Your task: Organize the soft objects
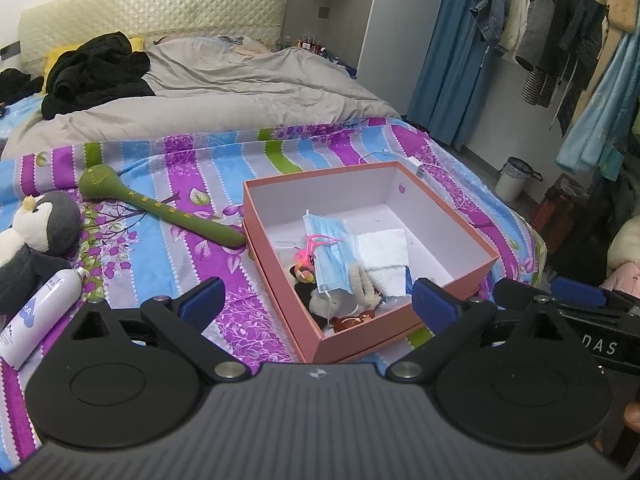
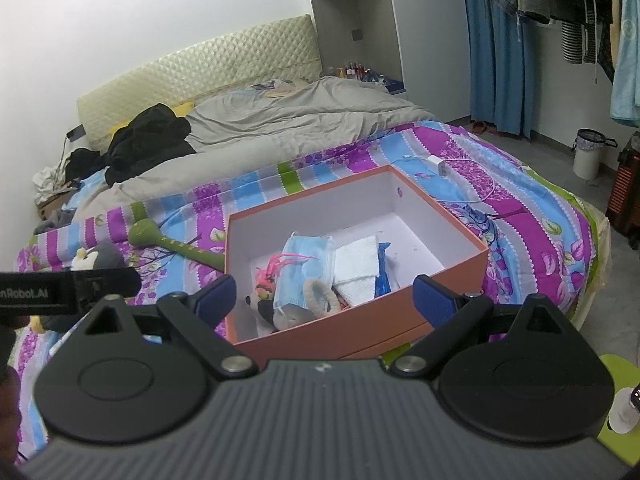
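An open orange box (image 1: 448, 216) (image 2: 448, 272) sits on the striped bedsheet. It holds a blue face mask (image 1: 330, 248) (image 2: 304, 268), a white tissue (image 1: 384, 248) (image 2: 356, 268), a pink stringy toy (image 1: 306, 254) and small plush items (image 1: 332, 304). A green plush stick (image 1: 160, 208) (image 2: 180, 246) lies left of the box. A penguin plush (image 1: 36, 236) (image 2: 98, 256) lies further left. My left gripper (image 1: 318, 300) is open and empty, just before the box's near corner. My right gripper (image 2: 324, 300) is open and empty over the box's near edge.
A white spray bottle (image 1: 40, 316) lies by the penguin. A grey duvet (image 1: 224, 92) and black clothes (image 1: 96, 68) cover the far bed. A white charger with cable (image 2: 438, 164) lies behind the box. Hanging clothes (image 1: 560, 20) and a bin (image 2: 588, 152) stand on the right.
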Tool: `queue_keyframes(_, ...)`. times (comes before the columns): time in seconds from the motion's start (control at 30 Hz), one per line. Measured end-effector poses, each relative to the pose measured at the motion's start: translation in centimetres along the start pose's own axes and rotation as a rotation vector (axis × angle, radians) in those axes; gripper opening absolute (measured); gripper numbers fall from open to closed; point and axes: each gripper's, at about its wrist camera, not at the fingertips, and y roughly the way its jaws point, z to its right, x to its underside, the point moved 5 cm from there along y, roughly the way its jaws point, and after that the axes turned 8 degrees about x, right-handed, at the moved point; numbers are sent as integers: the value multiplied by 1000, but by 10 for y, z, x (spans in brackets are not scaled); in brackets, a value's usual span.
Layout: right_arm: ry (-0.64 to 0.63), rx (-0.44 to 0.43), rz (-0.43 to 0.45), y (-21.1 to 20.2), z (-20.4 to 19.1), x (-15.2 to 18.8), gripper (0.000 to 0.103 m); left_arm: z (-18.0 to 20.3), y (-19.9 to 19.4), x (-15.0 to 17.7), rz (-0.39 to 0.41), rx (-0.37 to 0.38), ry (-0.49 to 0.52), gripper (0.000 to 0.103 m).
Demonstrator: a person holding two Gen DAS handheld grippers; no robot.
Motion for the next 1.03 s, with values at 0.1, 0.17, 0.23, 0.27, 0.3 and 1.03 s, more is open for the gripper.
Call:
queue_keyframes(0.1,1,-2,0,0,0,0,97,0,0,0,3,4,2,101)
queue_keyframes(0.17,1,0,2,0,0,-1,97,-1,-1,0,6,9,-1,101)
queue_keyframes(0.23,-1,0,1,0,0,0,97,-1,-2,0,11,8,-2,101)
queue_keyframes(0.27,0,-1,1,0,0,-1,97,-1,-2,0,12,8,-2,101)
queue_keyframes(0.3,-1,-3,2,-1,-1,-1,97,-1,-2,0,12,7,-2,101)
queue_keyframes(1.03,-4,-11,9,-3,0,-1,97,2,-5,0,18,8,2,101)
